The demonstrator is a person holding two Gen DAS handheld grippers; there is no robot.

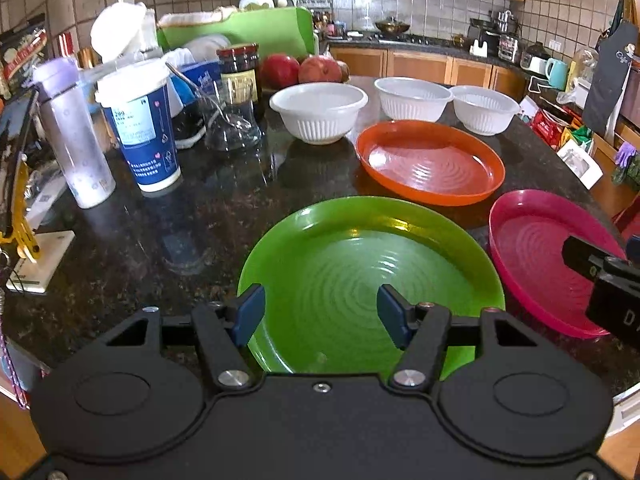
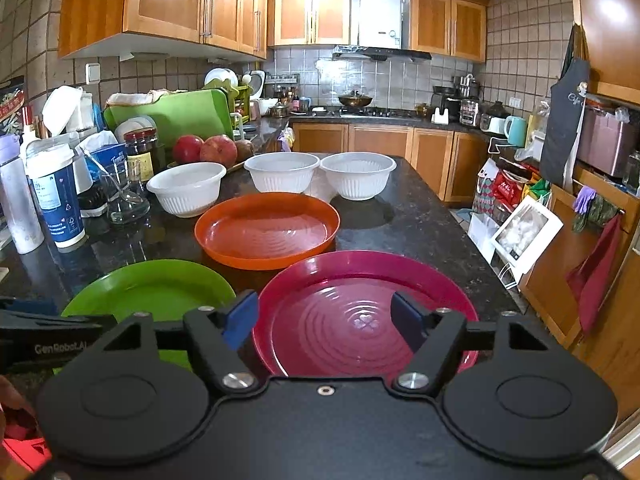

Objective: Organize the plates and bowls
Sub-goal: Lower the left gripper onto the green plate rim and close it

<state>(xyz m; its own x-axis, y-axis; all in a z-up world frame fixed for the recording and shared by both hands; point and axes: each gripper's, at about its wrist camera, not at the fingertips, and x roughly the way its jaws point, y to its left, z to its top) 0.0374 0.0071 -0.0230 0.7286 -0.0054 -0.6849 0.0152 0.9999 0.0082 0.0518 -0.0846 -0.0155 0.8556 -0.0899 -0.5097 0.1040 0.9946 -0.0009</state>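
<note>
Three plates lie apart on the dark stone counter: a green plate (image 1: 360, 264) (image 2: 160, 292) nearest left, a magenta plate (image 1: 536, 256) (image 2: 360, 312) nearest right, an orange plate (image 1: 430, 160) (image 2: 266, 230) behind them. Three white ribbed bowls (image 1: 318, 110) (image 1: 414, 96) (image 1: 482, 108) (image 2: 186, 186) (image 2: 282, 172) (image 2: 358, 174) stand in a row farther back. My left gripper (image 1: 320, 314) is open and empty above the green plate's near rim. My right gripper (image 2: 325, 322) is open and empty above the magenta plate's near part.
Clutter fills the counter's left side: a blue paper cup (image 1: 140, 124), a pale bottle (image 1: 72, 136), a glass flask (image 1: 230, 120), a dark jar (image 1: 240, 68), pomegranates (image 1: 300, 68), a green cutting board (image 1: 240, 32). The counter edge drops off at right (image 2: 460, 216).
</note>
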